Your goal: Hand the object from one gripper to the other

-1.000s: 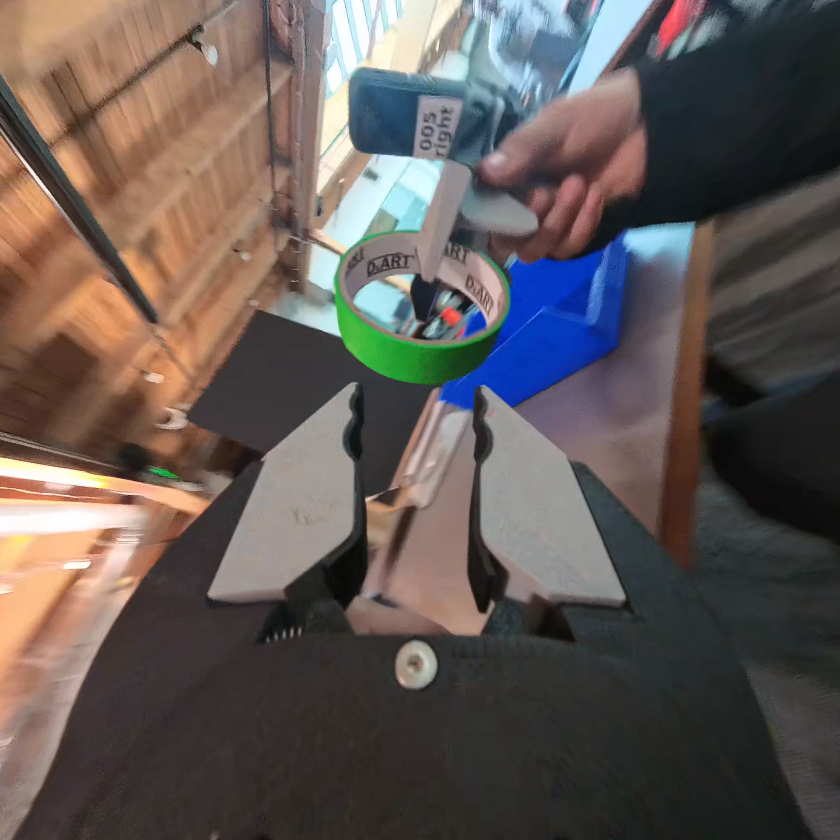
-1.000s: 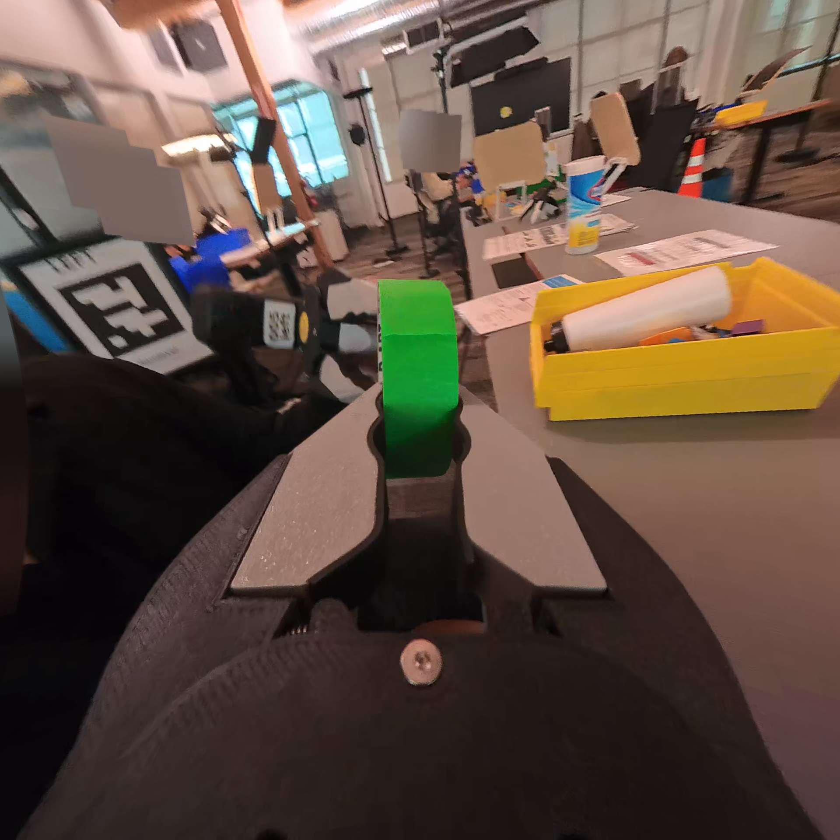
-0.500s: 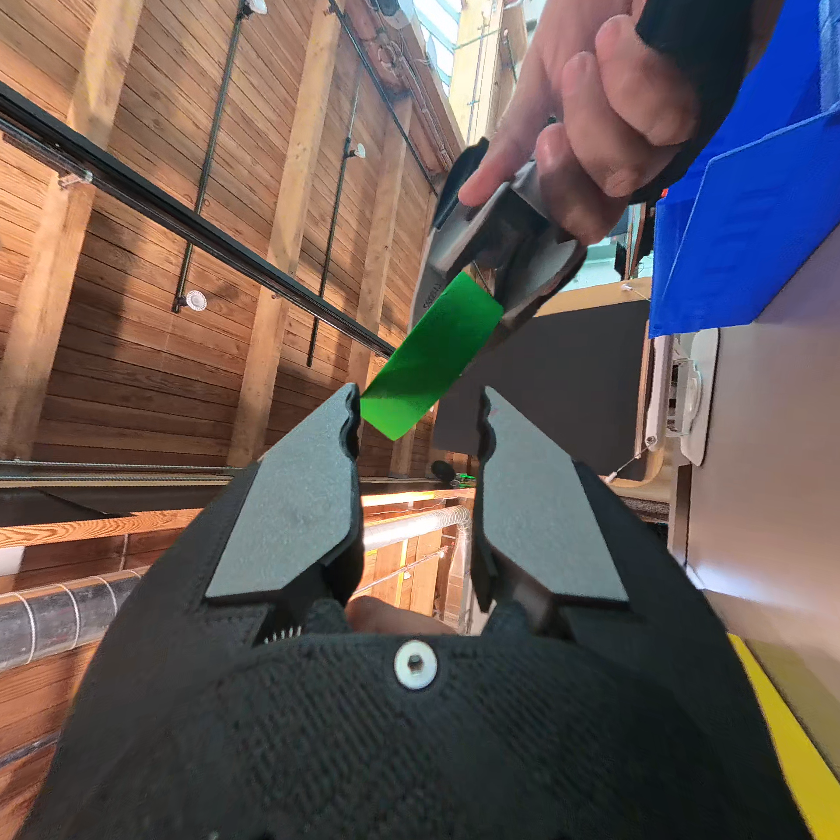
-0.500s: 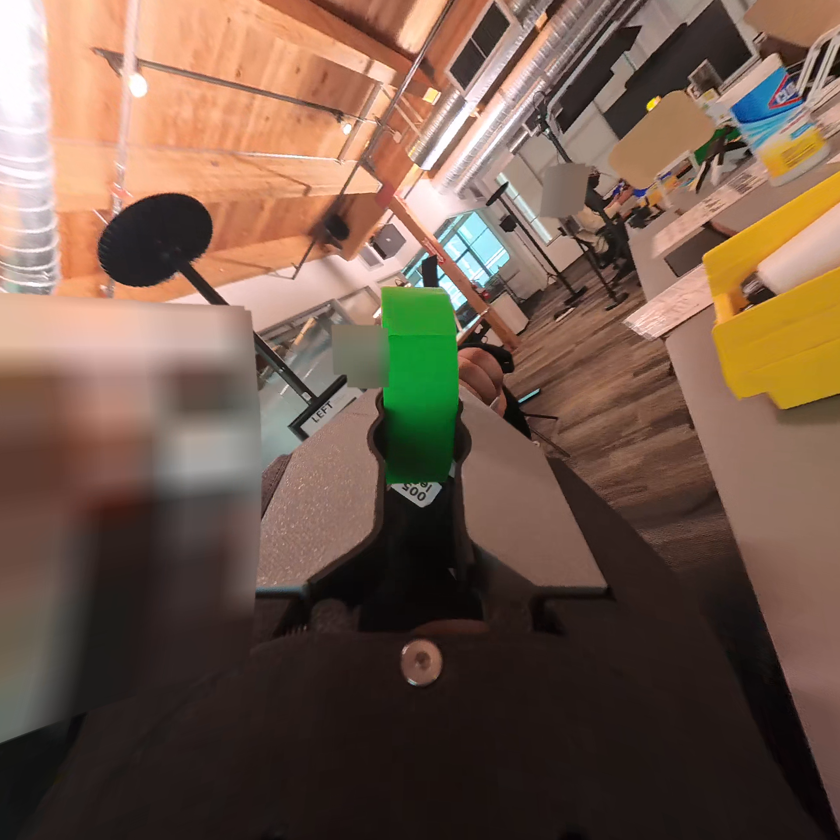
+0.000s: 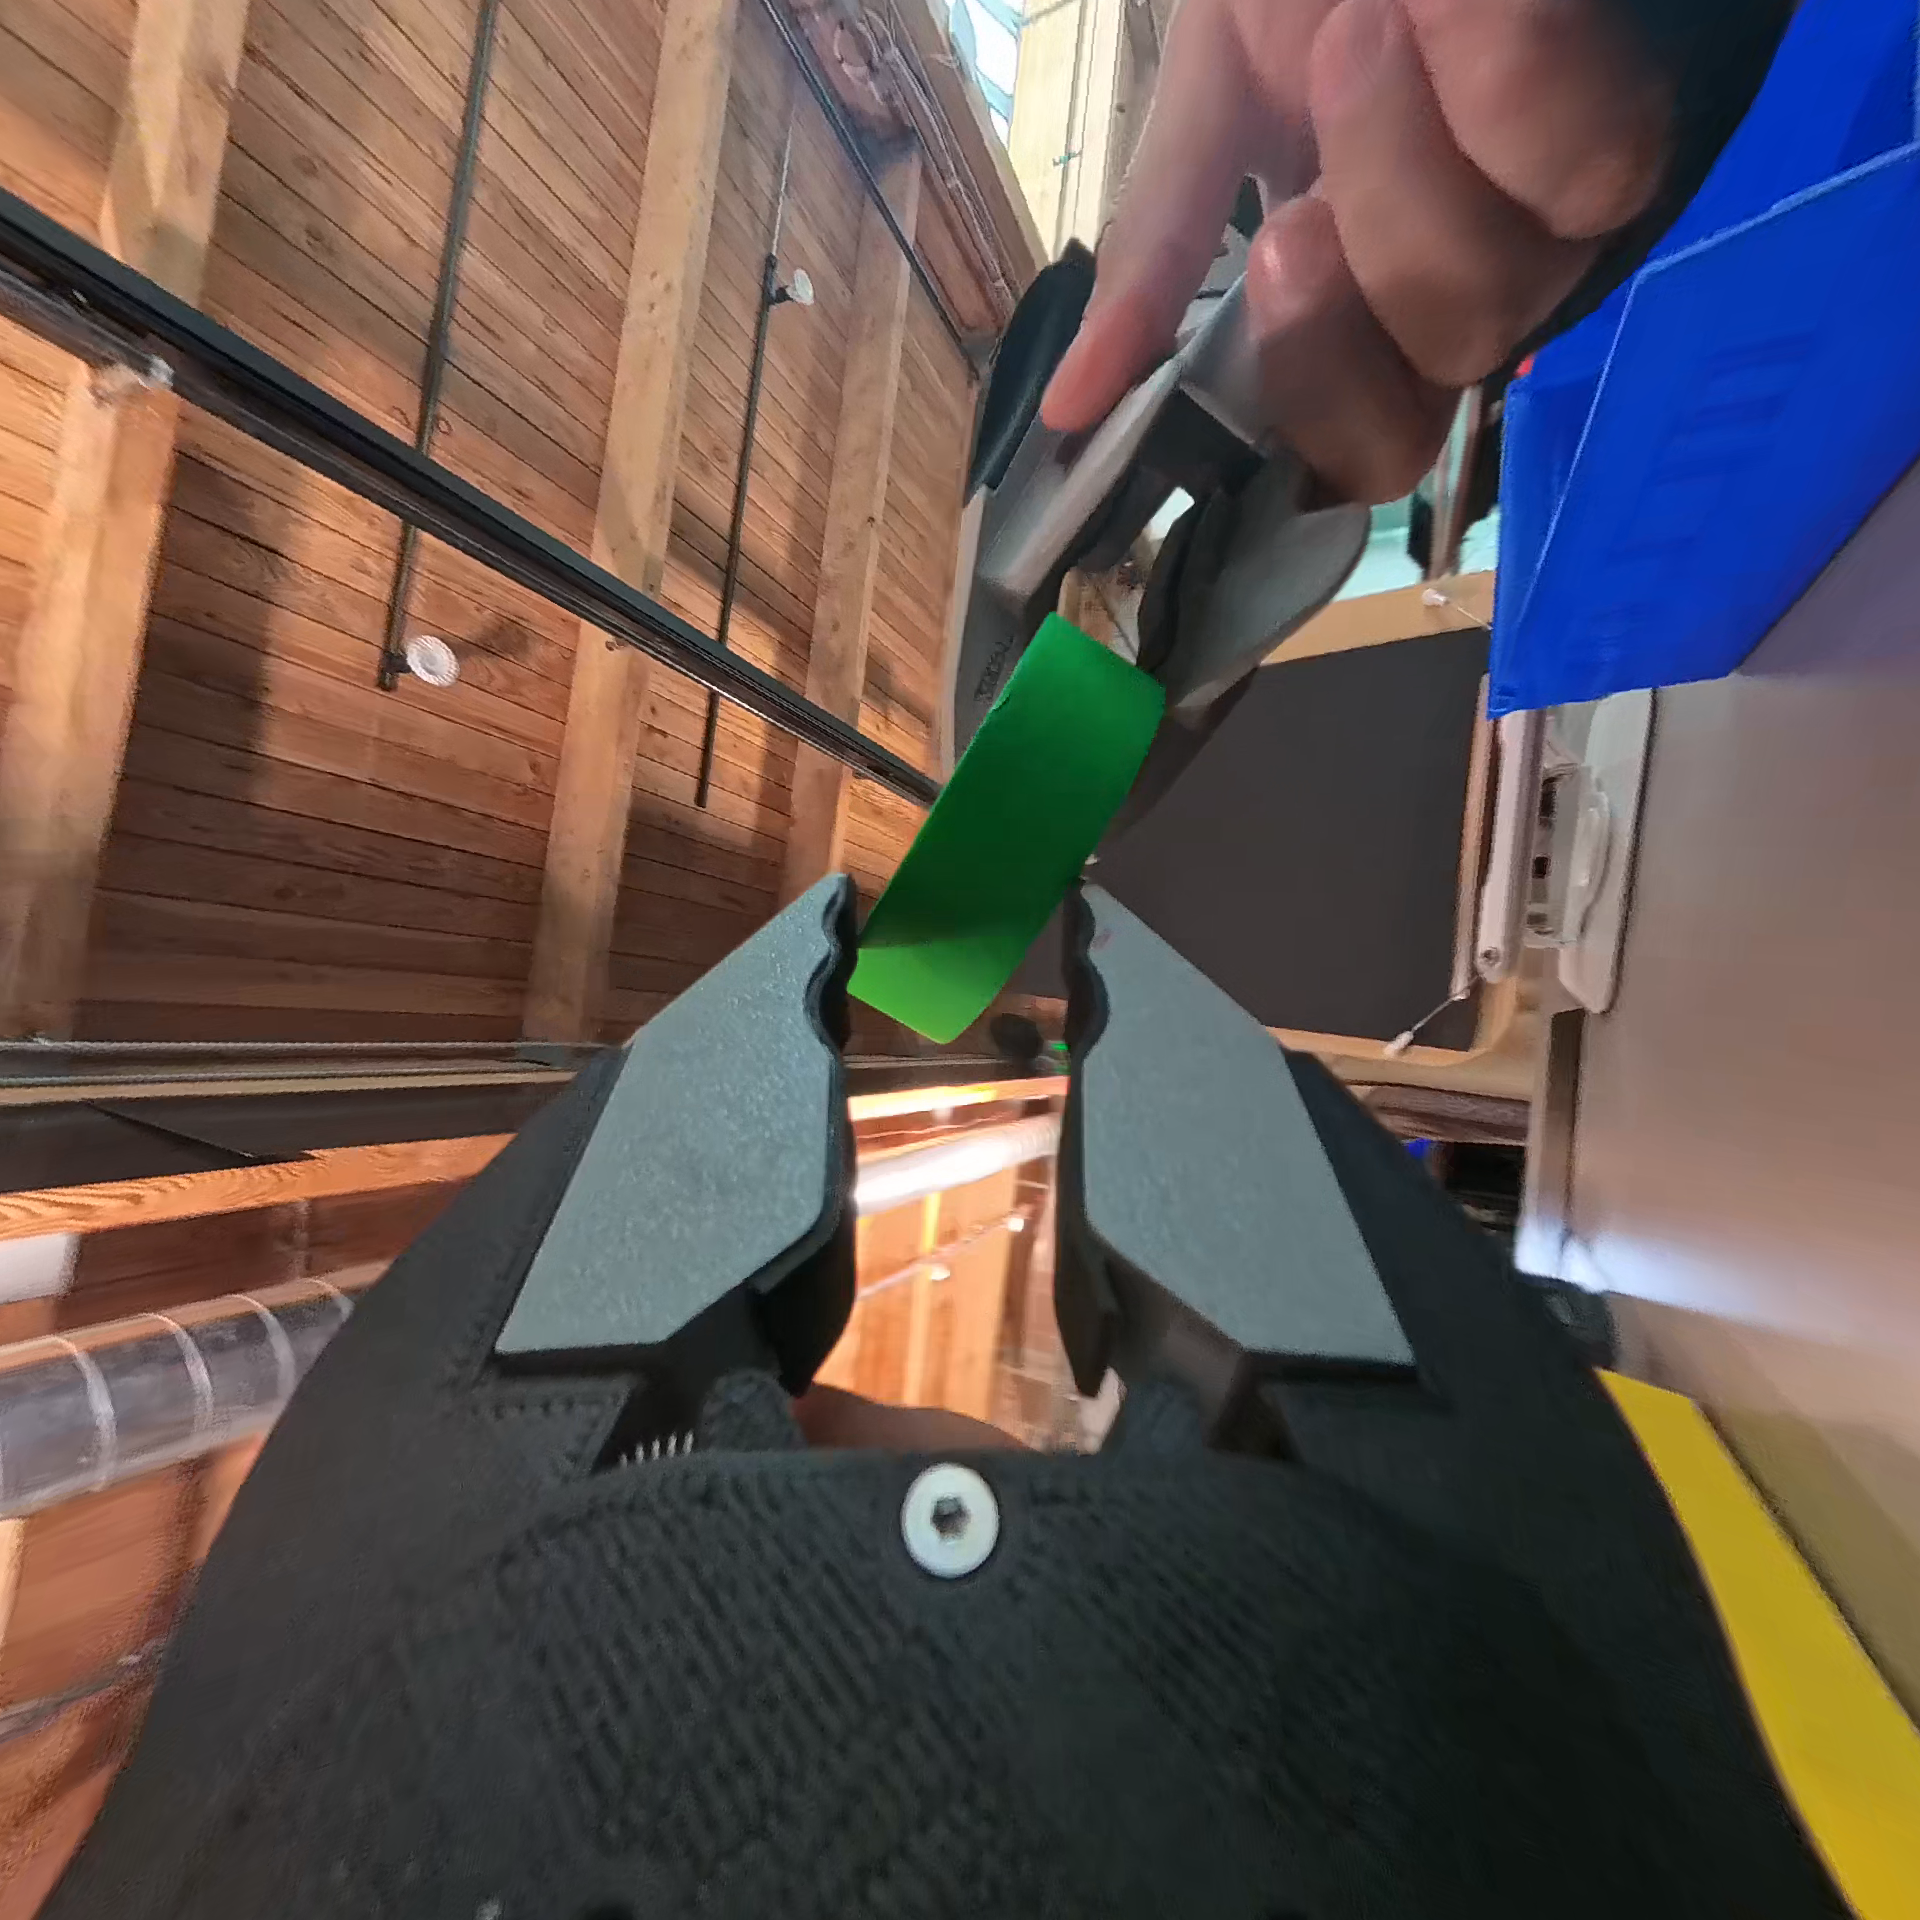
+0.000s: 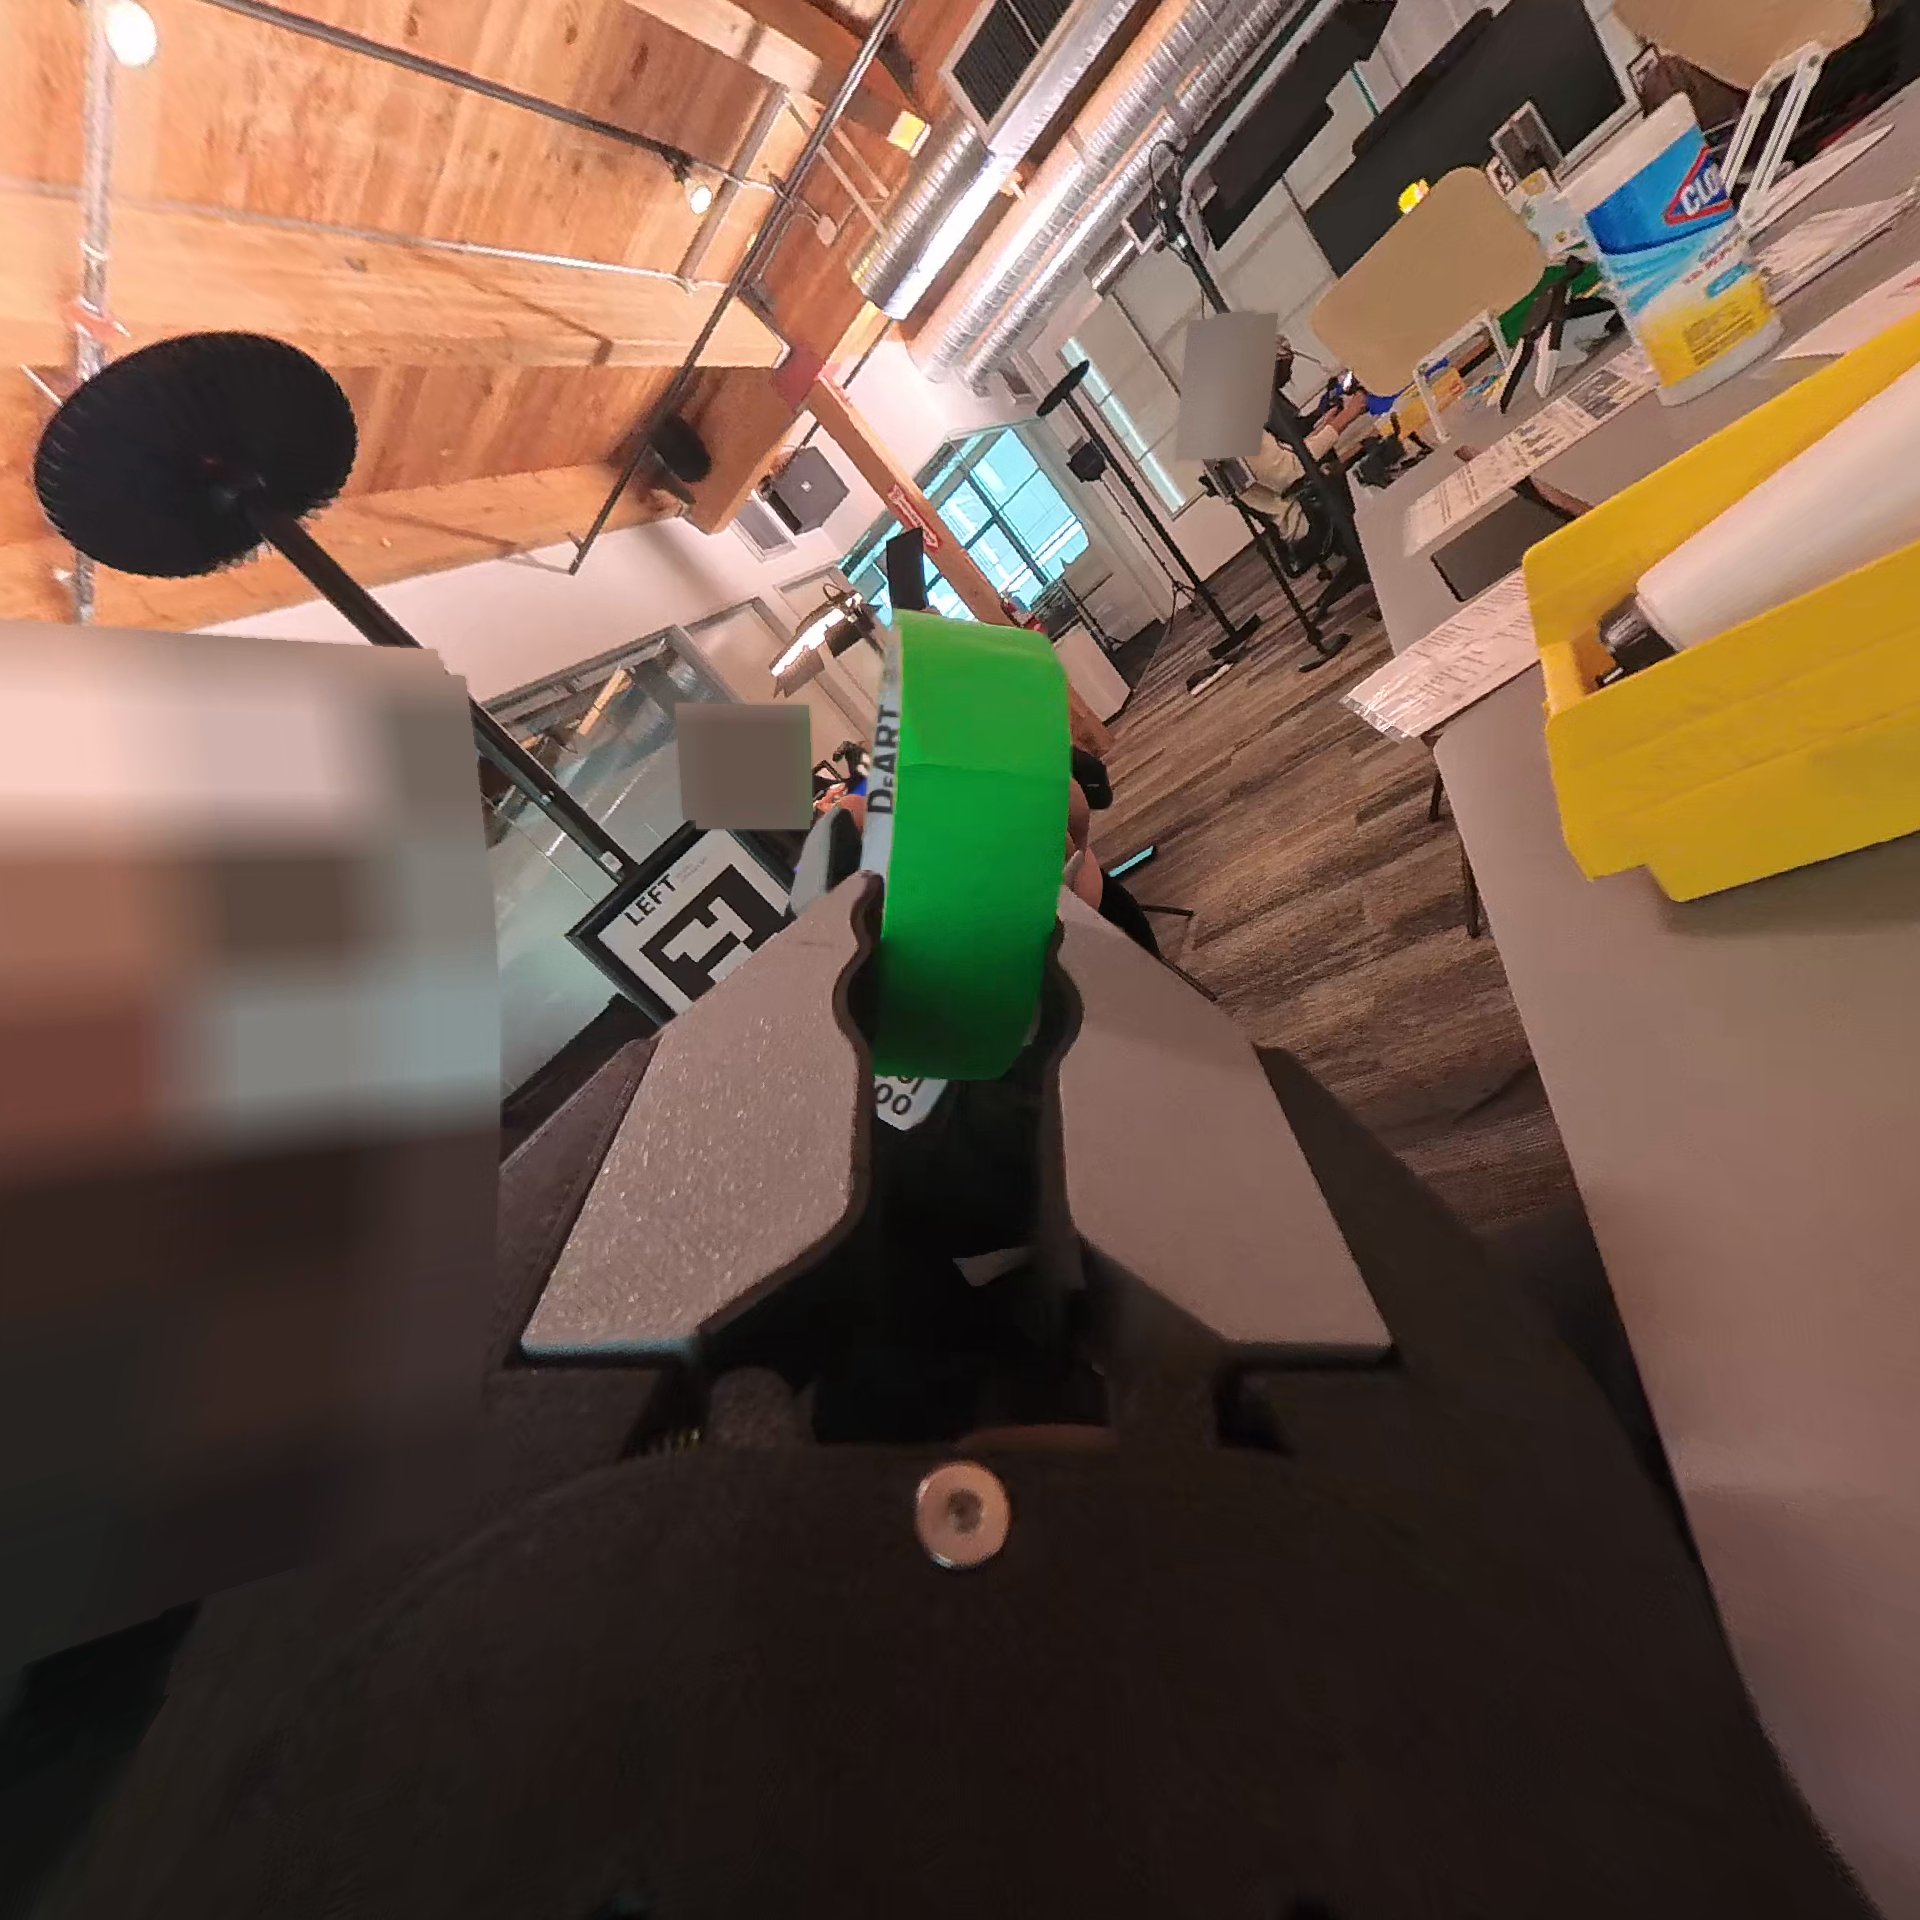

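A green tape roll [image 6: 971,862] is held edge-on in my right gripper [image 6: 966,935], which is shut on it in mid-air beside the table. In the left wrist view a hand [image 5: 1403,208] holds that right gripper [image 5: 1153,644] above, and the green tape roll [image 5: 1008,831] hangs down from it at a slant. The roll's lower end sits between the fingertips of my left gripper [image 5: 961,925]. The left jaws stand close on either side of the roll, a little wider than it, and the left fingertip [image 5: 831,935] touches its edge.
A yellow bin [image 6: 1745,769] with a white roll in it stands on the grey table [image 6: 1714,1195] at the right. A wipes canister [image 6: 1662,260] and papers lie farther back. A blue bin [image 5: 1714,416] shows at the right of the left wrist view.
Both grippers tilted up toward the ceiling and came together. The tape's lower end has moved in between the left fingertips, and the left jaws have narrowed around it.
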Tool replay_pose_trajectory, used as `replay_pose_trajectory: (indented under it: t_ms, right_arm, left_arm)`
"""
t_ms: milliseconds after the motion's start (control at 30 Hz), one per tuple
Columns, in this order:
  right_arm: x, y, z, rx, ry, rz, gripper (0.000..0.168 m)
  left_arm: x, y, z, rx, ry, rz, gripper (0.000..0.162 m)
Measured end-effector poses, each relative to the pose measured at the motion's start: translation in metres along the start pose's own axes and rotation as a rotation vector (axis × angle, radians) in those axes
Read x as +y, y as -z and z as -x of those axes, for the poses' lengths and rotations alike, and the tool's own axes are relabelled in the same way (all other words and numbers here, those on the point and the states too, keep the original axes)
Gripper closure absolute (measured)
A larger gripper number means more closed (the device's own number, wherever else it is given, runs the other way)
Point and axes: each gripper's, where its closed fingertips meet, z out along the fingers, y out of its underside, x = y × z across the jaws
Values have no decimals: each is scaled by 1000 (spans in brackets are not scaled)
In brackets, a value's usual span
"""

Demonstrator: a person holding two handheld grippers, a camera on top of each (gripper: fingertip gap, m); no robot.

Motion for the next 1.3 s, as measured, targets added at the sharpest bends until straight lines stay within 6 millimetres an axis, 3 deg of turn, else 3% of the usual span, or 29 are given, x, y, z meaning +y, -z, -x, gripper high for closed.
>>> replay_pose_trajectory:
  t_ms: [33,267,400,500,633,700,767,833,867,933,1033,1133,1200,1300]
  right_arm:
    - [0,1,1,3,16,-1,140]
    - [0,2,7,67,143,32,120]
    - [-1,5,9,116,195,38,117]
    - [-1,7,9,145,215,43,116]
    - [-8,13,8,184,241,10,116]
    - [-15,21,11,174,248,-19,113]
    - [-23,28,17,185,307,-49,114]
    - [-25,33,23,205,376,-49,113]
    - [-24,33,27,209,409,-35,115]
    - [-17,27,32,200,460,-12,119]
    - [-8,10,15,238,465,30,125]
    - [-8,17,11,294,461,63,115]
    - [-14,30,24,392,556,63,108]
    - [-12,42,48,566,707,102,106]
  left_arm:
    - [-1,0,0,19,50,-3,126]
    - [-7,1,9,82,393,-79,127]
    - [-7,-1,8,96,461,-85,126]
    - [-8,-1,6,86,408,-76,127]
    - [0,1,11,-8,181,-25,131]
    - [3,2,16,-33,183,-15,132]
    - [4,2,22,-22,349,-38,136]
    - [7,2,32,-9,558,-58,150]
    - [8,2,35,4,681,-74,159]
    - [8,-4,35,50,949,-96,161]
    - [30,-20,9,77,1038,54,161]
    - [70,-18,3,35,1050,202,161]
    - [90,-13,7,64,1144,268,160]
    - [97,-9,3,114,1221,305,160]
